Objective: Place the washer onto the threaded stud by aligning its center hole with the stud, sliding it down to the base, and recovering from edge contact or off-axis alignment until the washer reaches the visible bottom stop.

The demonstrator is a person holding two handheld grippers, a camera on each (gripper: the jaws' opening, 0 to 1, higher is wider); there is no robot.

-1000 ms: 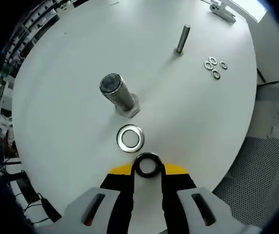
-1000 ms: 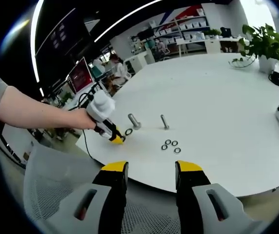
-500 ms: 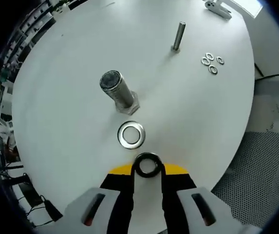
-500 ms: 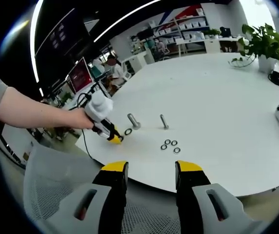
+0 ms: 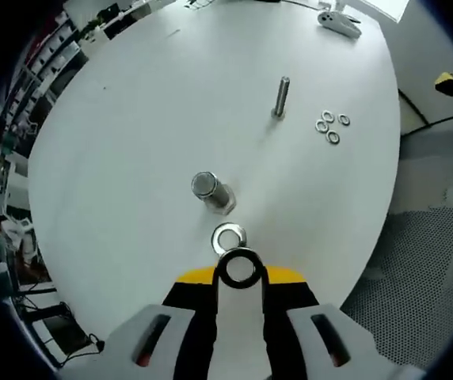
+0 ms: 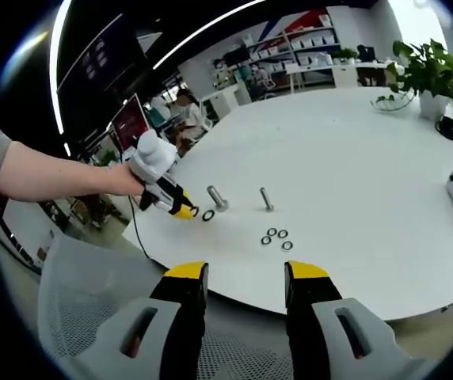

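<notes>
**One washer in the jaws, lifted clear of the thick stud**

One dark washer (image 5: pixel 239 269) sits pinched by its rim at the tips of the left gripper (image 5: pixel 239 279). It is held flat with its hole facing up, probably so the hole can be sighted over the thick stud (image 5: pixel 211 191) just beyond. A second, bright washer (image 5: pixel 229 236) lies flat on the white table (image 5: pixel 116 142), between the held one and the stud's hex base, near that base. The stud stands upright on its head, thread end up, so a washer can drop down it to the base. Neither washer is on it yet. The held washer is raised above the table and short of the stud top.

Farther past the stud stands a thin bolt (image 5: pixel 279 97), also upright, with a small cluster of washers (image 5: pixel 329 127) beside it.

The right gripper (image 6: pixel 236 277) hangs off the table edge, well apart from the stud, jaws spread and holding nothing. It looks parked while the left does the work.
</notes>
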